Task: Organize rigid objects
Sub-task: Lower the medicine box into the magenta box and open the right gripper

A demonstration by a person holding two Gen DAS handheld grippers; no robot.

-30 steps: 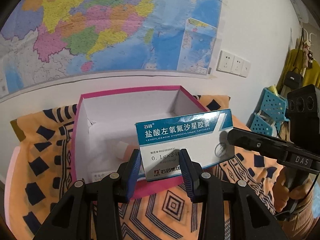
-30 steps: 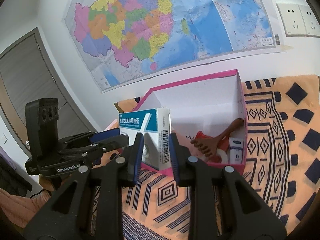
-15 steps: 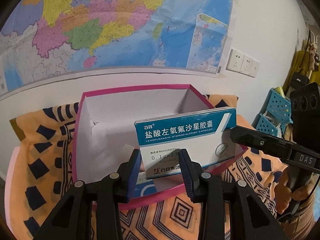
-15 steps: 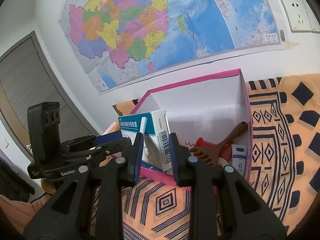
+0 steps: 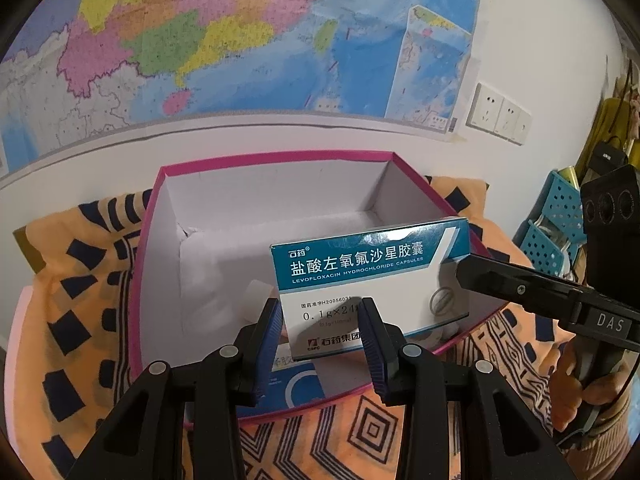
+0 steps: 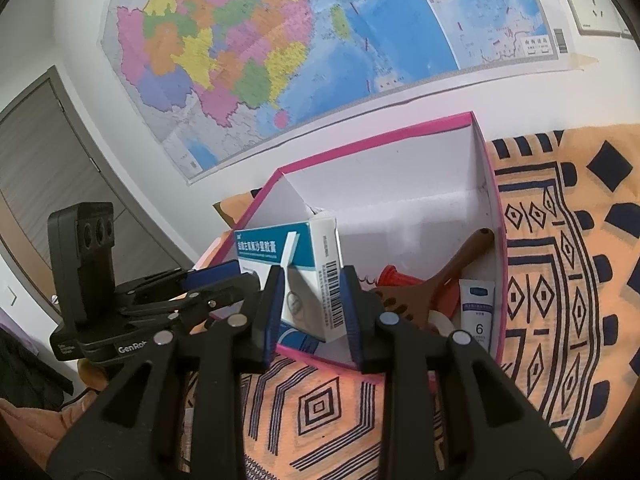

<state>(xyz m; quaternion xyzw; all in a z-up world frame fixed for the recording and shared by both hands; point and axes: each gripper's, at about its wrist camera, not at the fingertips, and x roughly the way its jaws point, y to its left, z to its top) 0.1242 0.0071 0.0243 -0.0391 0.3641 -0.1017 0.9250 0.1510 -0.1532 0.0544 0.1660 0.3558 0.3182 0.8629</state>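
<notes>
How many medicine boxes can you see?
2. One medicine box is held up by both grippers over the pink storage box. Another blue-and-white box lies inside, near the front wall. More may be hidden behind.

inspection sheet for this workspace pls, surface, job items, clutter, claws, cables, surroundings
surface: orange patterned cloth under a pink storage box.
job's things: medicine carton held upright over the box; inside lie a wooden massager, red item, ointment tube, tape roll, another blue-white carton.
clutter: nothing seen.
grippers: left claw and right claw both clamp the carton.
cables: nothing seen.
surroundings: wall map, wall sockets, blue baskets, door.
</notes>
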